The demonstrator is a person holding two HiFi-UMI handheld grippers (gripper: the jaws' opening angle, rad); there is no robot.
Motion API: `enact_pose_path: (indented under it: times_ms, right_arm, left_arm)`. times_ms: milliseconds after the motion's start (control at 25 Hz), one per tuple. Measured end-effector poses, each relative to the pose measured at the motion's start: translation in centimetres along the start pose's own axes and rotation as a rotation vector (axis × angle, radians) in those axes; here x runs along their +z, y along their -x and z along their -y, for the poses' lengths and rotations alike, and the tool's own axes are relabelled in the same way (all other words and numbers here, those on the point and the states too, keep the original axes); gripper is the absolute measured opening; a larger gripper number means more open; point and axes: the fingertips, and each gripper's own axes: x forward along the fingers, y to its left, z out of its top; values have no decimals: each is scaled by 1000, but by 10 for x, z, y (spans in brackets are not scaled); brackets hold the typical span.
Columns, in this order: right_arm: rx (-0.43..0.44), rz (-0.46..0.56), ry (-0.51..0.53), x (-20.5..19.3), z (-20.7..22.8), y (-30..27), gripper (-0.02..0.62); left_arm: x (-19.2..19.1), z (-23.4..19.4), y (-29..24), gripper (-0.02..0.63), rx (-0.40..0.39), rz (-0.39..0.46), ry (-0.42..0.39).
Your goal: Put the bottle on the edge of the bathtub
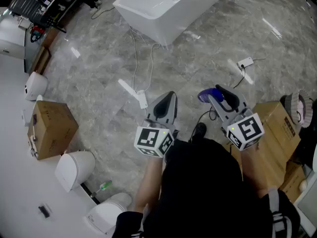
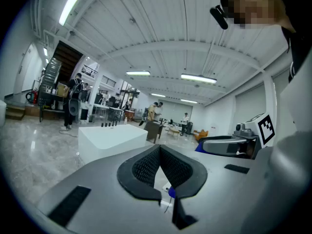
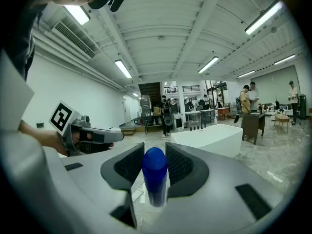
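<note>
The blue bottle [image 3: 155, 172] stands upright between the pads of my right gripper [image 3: 155, 152], which is shut on it. In the head view its blue top [image 1: 205, 95] shows at the tip of the right gripper [image 1: 214, 92]. My left gripper [image 1: 168, 95] hangs beside it to the left, with its jaws shut [image 2: 159, 149] and nothing between them. The white bathtub [image 1: 168, 6] stands on the floor well ahead of both grippers; it also appears in the left gripper view [image 2: 112, 138] and the right gripper view [image 3: 209, 138].
A cable [image 1: 136, 58] and a white power strip [image 1: 245, 63] lie on the grey marble floor between me and the tub. Cardboard boxes [image 1: 52, 128] [image 1: 277, 128] stand at left and right. White toilets [image 1: 74, 167] sit at lower left. People stand far behind the tub.
</note>
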Motion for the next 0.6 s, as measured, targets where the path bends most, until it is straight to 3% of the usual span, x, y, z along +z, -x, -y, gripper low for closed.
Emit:
enact_pose_path:
  times_ms: [360, 600]
  right_arm:
    - [36, -1, 7, -1, -32, 2, 138]
    - [70, 17, -48, 5, -33, 10, 138]
  left_arm:
    - [-2, -3, 23, 11, 4, -19, -4]
    - [0, 15, 20, 11, -25, -15, -6]
